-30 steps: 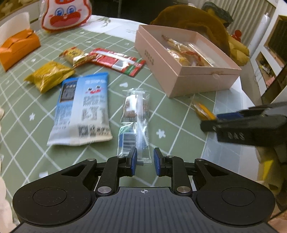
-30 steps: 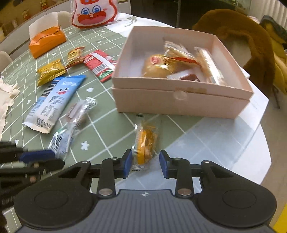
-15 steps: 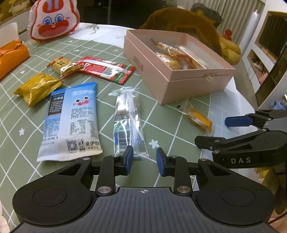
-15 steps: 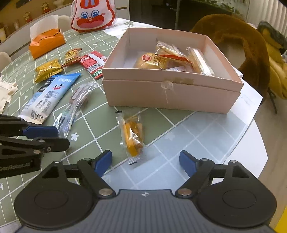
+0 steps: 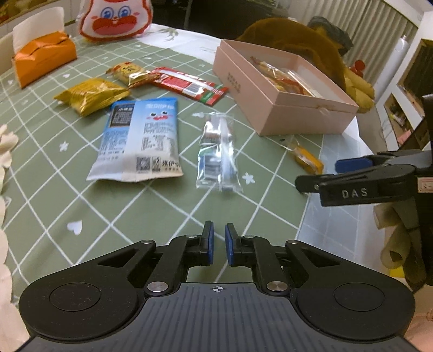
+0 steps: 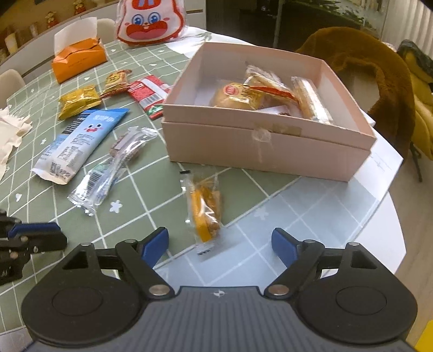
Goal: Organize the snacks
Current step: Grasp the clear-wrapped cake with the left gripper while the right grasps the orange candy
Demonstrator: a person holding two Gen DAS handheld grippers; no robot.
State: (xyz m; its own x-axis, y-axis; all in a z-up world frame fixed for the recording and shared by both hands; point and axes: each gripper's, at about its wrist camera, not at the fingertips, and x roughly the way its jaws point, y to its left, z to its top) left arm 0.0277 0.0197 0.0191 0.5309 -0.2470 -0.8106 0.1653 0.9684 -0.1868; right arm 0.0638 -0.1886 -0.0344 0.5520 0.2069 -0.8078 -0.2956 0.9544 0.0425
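A pink open box (image 6: 259, 146) (image 5: 273, 108) holds several wrapped snacks. On the green cloth lie a clear-wrapped orange snack (image 6: 204, 211) (image 5: 305, 158), a clear-wrapped bar (image 5: 219, 154) (image 6: 111, 168), a blue packet (image 5: 140, 138) (image 6: 78, 140), a red packet (image 5: 189, 85), and two gold packets (image 5: 92, 93) (image 5: 130, 73). My right gripper (image 6: 219, 241) is open and empty, just behind the orange snack. My left gripper (image 5: 219, 238) is nearly closed and empty, pulled back from the clear bar. The right gripper also shows in the left wrist view (image 5: 349, 173).
An orange tissue box (image 5: 43, 56) and a rabbit-face bag (image 5: 116, 19) stand at the far side. A brown furry chair (image 6: 360, 62) is behind the box. White crumpled paper (image 6: 10, 132) lies at the left. The table's edge (image 6: 392, 216) runs close on the right.
My right gripper opened and let the orange snack lie on the table. Both grippers have drawn back from their snacks. The left jaws have narrowed.
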